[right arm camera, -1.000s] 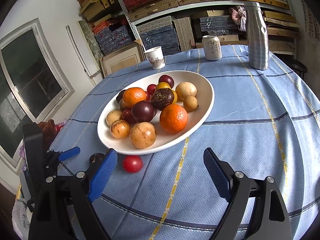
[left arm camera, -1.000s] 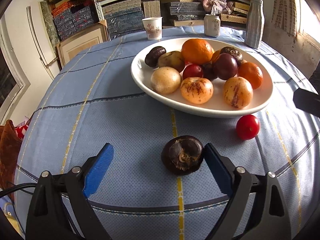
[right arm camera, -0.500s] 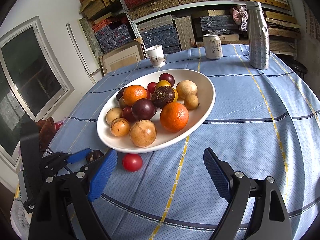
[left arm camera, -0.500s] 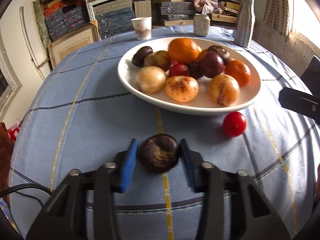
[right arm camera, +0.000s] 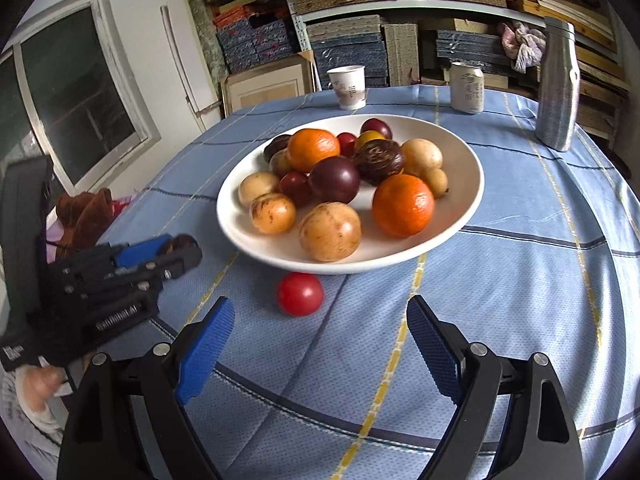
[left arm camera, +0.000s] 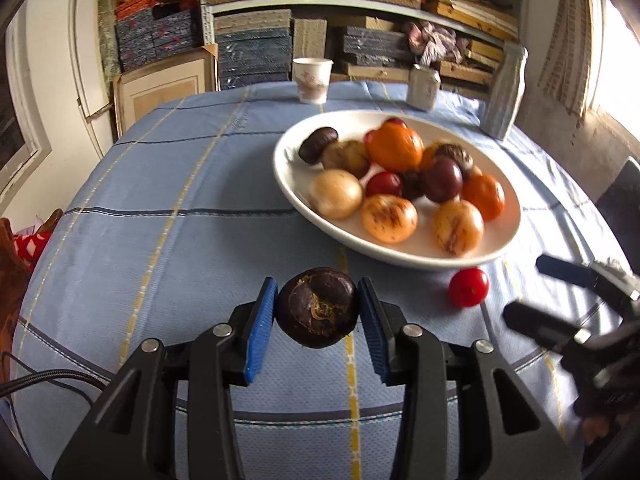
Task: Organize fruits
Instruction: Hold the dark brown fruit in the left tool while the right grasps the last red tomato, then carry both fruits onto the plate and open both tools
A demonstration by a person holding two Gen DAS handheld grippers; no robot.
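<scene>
Left gripper (left arm camera: pixel 318 312) clamped on a dark brown round fruit (left arm camera: pixel 318 312), blue pads (left arm camera: pixel 261 330) pressing both its sides, held over the blue checked tablecloth (left arm camera: pixel 160 240); its jaws have just been closing, the fruit between them; from the right wrist view this gripper sits at far left, fruit just visible at its tips (right arm camera: pixel 182 242). Centre: white oval plate (right arm camera: pixel 460 216) piled with fruit — two oranges (right arm camera: pixel 403 205), tan speckled ones, dark purple ones, small red ones. Small red fruit (right arm camera: pixel 300 294) lies on the cloth just beside the plate's near rim, outside it. Right gripper (right arm camera: pixel 320 336) with jaws wide apart, nothing between them, the red fruit just beyond its tips. Far edge of table: paper cup (right arm camera: pixel 348 87), can (right arm camera: pixel 467 87), metal bottle (right arm camera: pixel 558 88) at right.
</scene>
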